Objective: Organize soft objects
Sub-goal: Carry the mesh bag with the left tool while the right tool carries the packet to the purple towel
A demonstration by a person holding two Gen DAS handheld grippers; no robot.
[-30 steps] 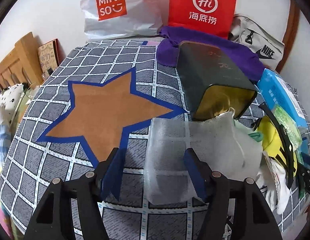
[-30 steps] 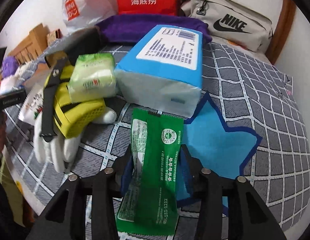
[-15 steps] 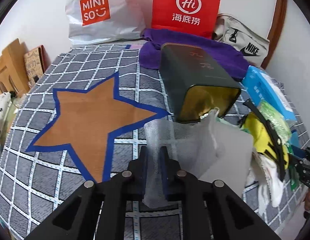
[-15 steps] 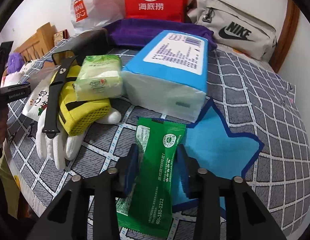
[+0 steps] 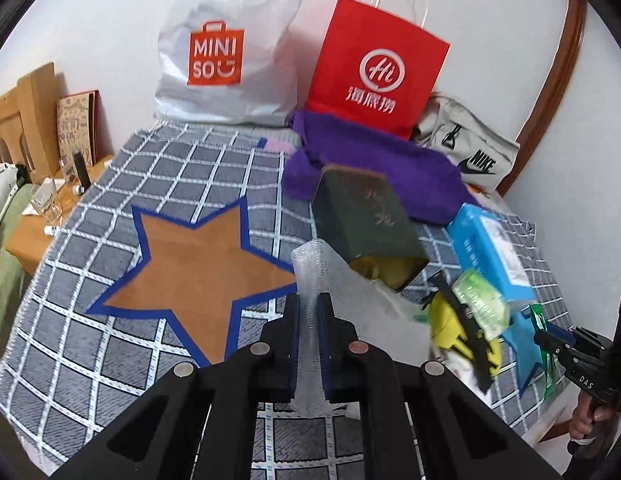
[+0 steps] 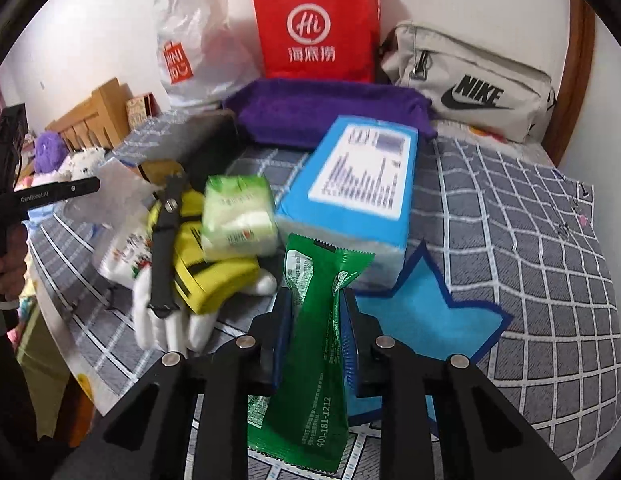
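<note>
Green packet marked "400-181-1212"

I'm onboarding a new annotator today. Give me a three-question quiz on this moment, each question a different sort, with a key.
1. True or false: the left claw is shut on the white mesh bag.
2. What does the right claw grip? A) yellow glove B) green packet C) blue tissue pack
3. Fill in: the dark green box lies on its side beside the ____ star.

Key: 1 true. 2 B, the green packet. 3 orange, the orange star.
</note>
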